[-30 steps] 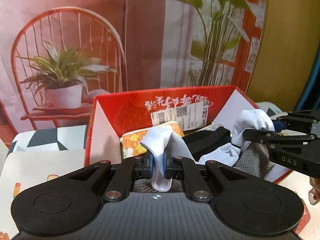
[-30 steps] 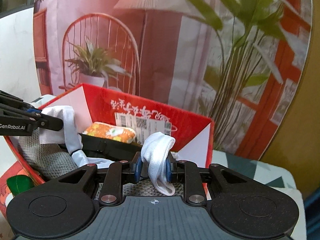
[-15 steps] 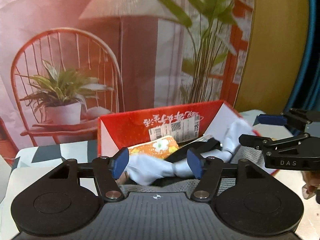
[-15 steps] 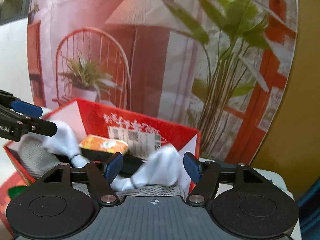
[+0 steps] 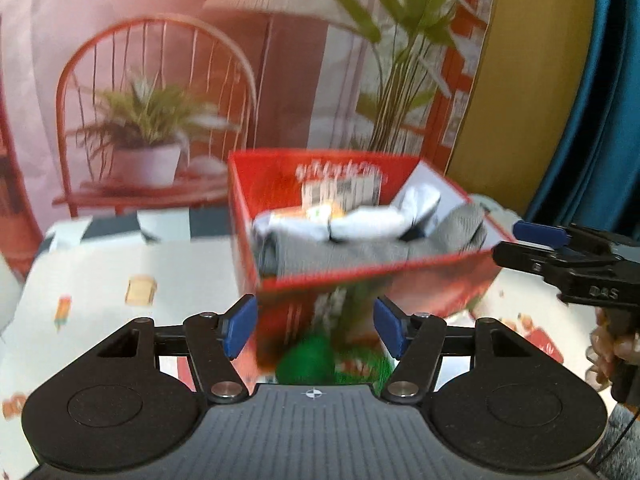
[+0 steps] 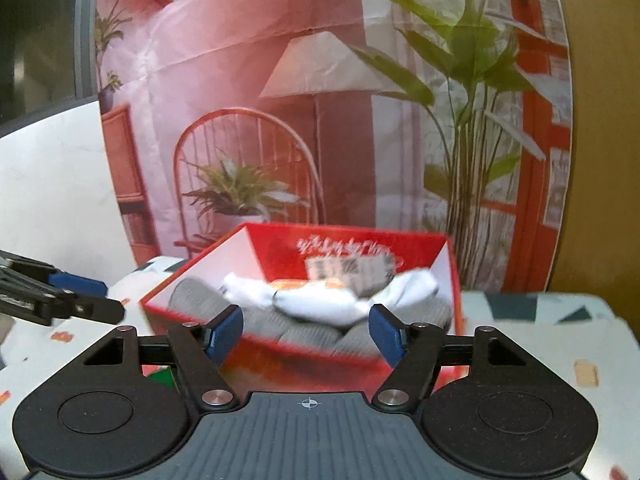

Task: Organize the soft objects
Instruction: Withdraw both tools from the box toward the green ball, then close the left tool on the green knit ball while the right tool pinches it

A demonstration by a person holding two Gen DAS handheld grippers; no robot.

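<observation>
A red cardboard box (image 5: 360, 276) (image 6: 304, 360) stands on the table and holds soft things. A white sock (image 5: 360, 222) (image 6: 320, 306) lies across the top of a grey knitted cloth (image 5: 344, 254) (image 6: 304, 334), with an orange patterned item (image 5: 324, 212) behind it. My left gripper (image 5: 316, 330) is open and empty, pulled back in front of the box. My right gripper (image 6: 306, 334) is open and empty, also back from the box. The right gripper shows in the left wrist view (image 5: 568, 256); the left gripper shows in the right wrist view (image 6: 60, 296).
A printed backdrop (image 6: 280, 100) of a chair, lamp and plants hangs behind the box. A patterned tablecloth (image 5: 120, 280) covers the table. A yellow wall (image 5: 532, 80) and blue curtain (image 5: 608, 120) stand at the right. The box front shows green print (image 5: 320, 360).
Both grippers opened and let go of the white sock, which now lies in the box. Both then drew back from the box.
</observation>
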